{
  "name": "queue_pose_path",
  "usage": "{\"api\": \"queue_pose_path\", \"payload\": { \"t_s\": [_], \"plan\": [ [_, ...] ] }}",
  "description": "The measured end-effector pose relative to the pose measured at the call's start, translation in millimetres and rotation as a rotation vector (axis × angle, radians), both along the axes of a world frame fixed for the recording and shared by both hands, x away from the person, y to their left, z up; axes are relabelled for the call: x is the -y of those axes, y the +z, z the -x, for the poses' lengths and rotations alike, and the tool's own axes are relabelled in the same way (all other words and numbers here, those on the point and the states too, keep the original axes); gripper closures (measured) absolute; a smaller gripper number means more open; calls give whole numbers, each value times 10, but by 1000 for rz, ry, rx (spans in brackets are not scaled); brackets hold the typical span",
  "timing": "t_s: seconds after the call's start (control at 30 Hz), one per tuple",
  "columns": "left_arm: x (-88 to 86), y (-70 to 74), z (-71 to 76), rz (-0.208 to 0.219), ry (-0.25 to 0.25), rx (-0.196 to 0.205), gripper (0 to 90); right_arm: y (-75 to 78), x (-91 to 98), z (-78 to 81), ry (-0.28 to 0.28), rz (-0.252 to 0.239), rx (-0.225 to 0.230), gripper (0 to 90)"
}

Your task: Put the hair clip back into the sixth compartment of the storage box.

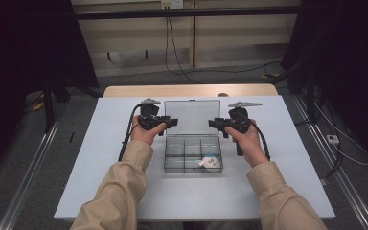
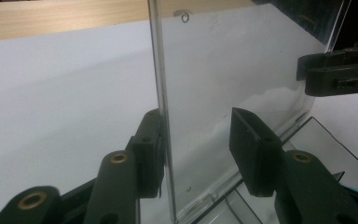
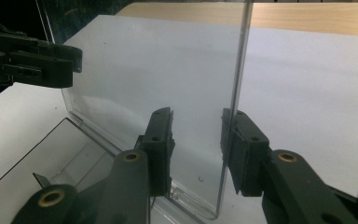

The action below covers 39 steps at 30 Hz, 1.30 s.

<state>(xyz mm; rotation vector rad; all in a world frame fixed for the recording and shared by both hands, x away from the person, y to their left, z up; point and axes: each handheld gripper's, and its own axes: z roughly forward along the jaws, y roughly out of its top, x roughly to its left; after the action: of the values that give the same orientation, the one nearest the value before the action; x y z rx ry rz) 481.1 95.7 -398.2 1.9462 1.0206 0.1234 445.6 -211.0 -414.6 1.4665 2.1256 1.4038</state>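
On the white worktop (image 1: 124, 191) the clear box (image 1: 193, 154) stands open, lid (image 1: 192, 116) upright. Both grippers, left (image 2: 196, 149) and right (image 3: 198, 149), straddle the lid edges with fingers open; uneven squeezing could twist it.

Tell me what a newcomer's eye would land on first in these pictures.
The clear plastic box at the middle of the white table, its lid standing open. The left gripper and right gripper straddle the lid's two side edges. A small white object lies in the box's near right compartment.
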Motion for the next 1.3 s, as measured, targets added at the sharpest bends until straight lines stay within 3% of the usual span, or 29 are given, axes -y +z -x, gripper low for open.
{"api": "queue_pose_path", "payload": {
  "t_s": [0.6, 1.3],
  "plan": [
    [-24, 54, 109, -22, -37, 41, 590, 39, 6, 112, 37, 17, 43, 630],
    [-62, 89, 202, -26, -67, 48, 598, 68, -4, 207, 55, 43, 70, 612]
  ]
}}
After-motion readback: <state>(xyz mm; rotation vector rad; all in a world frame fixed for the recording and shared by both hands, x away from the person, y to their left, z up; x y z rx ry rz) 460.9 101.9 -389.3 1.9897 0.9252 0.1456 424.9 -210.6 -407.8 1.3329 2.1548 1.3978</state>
